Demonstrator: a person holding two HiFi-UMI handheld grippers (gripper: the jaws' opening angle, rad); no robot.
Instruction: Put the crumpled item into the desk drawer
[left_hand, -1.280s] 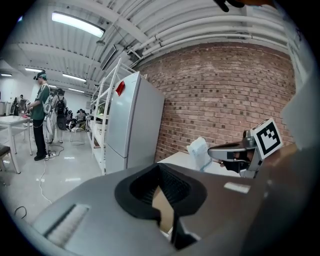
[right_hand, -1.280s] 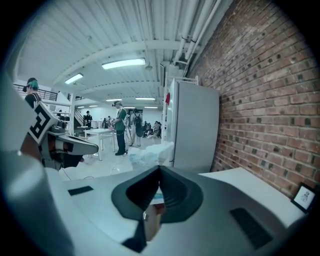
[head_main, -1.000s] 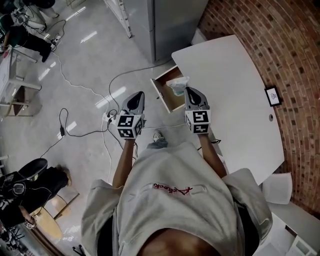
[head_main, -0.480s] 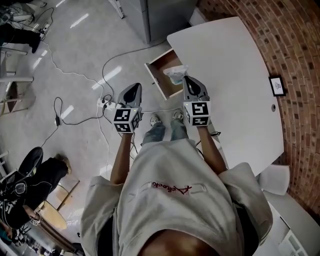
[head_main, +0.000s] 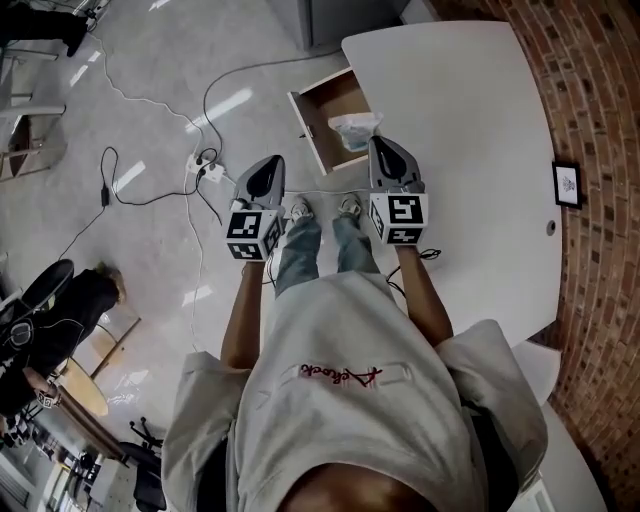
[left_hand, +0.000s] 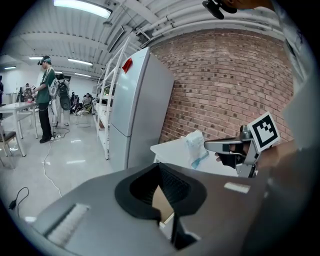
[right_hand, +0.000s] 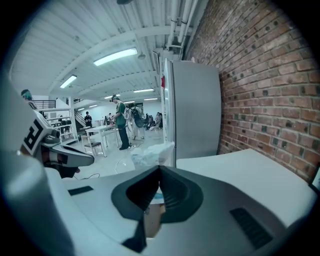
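The crumpled item (head_main: 355, 129), a pale scrunched plastic bag, hangs from my right gripper (head_main: 372, 143), which is shut on it. It hovers over the near right corner of the open wooden drawer (head_main: 327, 98), beside the white desk (head_main: 460, 110). In the right gripper view the crumpled item (right_hand: 151, 153) sticks up past the closed jaws of the right gripper (right_hand: 159, 169). My left gripper (head_main: 271, 160) is shut and holds nothing, left of the drawer and above the floor. The left gripper view shows the left gripper (left_hand: 160, 166), the crumpled item (left_hand: 195, 147) and the right gripper (left_hand: 227, 146).
A tall grey fridge (left_hand: 136, 107) stands beyond the drawer, against the brick wall (head_main: 590, 90). White cables and a power strip (head_main: 204, 170) lie on the floor at left. The person's feet (head_main: 322, 209) are just below the drawer. People and tables (left_hand: 46, 95) are far off.
The head view has shifted, so the desk and drawer sit higher in frame and the person's legs now show. The right gripper still holds the crumpled item over the drawer.
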